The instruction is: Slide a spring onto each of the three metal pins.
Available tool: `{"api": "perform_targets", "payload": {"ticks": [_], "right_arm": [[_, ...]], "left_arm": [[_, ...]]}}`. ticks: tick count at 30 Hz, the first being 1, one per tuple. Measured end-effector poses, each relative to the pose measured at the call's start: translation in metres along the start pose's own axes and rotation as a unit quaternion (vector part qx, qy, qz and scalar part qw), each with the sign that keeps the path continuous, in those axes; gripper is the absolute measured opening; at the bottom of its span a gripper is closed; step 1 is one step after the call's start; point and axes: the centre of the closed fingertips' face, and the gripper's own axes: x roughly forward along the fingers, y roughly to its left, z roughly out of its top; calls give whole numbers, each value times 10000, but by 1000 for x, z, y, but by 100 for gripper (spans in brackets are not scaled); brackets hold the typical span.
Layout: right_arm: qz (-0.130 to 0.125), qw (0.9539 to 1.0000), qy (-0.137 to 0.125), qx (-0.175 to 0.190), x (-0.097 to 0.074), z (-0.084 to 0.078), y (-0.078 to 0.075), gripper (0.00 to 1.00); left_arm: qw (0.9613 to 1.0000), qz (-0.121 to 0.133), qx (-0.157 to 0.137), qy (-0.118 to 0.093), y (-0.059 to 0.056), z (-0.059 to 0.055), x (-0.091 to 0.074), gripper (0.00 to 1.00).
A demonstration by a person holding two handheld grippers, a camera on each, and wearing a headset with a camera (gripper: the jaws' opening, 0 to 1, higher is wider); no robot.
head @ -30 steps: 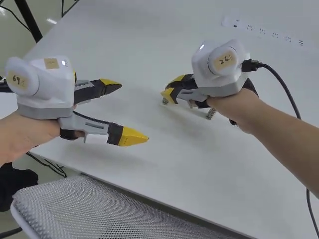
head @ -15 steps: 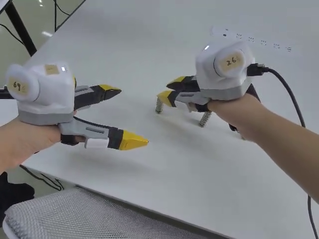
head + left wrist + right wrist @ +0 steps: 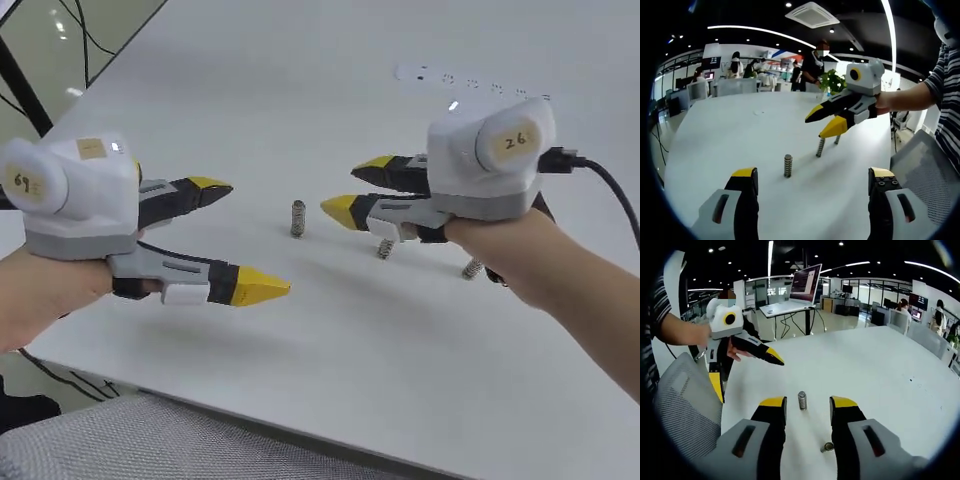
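Three small coil springs stand upright in a row on the white table (image 3: pixel 330 360): the left spring (image 3: pixel 297 218) (image 3: pixel 787 165) (image 3: pixel 802 400), the middle spring (image 3: pixel 385 248) (image 3: pixel 820 147) (image 3: pixel 827 446) and the right spring (image 3: pixel 470 268) (image 3: pixel 837 139). I cannot make out the pins inside them. My right gripper (image 3: pixel 350 190) (image 3: pixel 807 402) (image 3: pixel 816 127) hovers open just right of the left spring and above the middle one, holding nothing. My left gripper (image 3: pixel 240 237) (image 3: pixel 813 175) (image 3: pixel 750 380) is wide open to the left of the row, also holding nothing.
A white power strip (image 3: pixel 470 85) lies at the table's far side. A black cable (image 3: pixel 610 195) runs from the right gripper. A grey mesh chair (image 3: pixel 130 445) sits below the table's near edge. Desks and people show far off in the gripper views.
My right gripper has drawn back to the right from the left spring, and its jaws stand further apart. The left gripper has stayed about where it was. The head camera has shifted.
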Motion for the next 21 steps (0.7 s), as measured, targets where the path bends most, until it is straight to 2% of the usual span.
{"api": "perform_targets", "payload": {"ticks": [9,15,21], "right_arm": [[-260,9994,-216,46,-37,-16,-3,45],[-512,9981,-228,244,-64,-36,-10,49],[-749,9960,-305,377,-86,-50,-18,56]], "left_arm": [[10000,15,34,69,-1,2,2,91],[10000,31,57,42,-1,6,5,92],[9999,48,102,40,-2,8,7,92]]}}
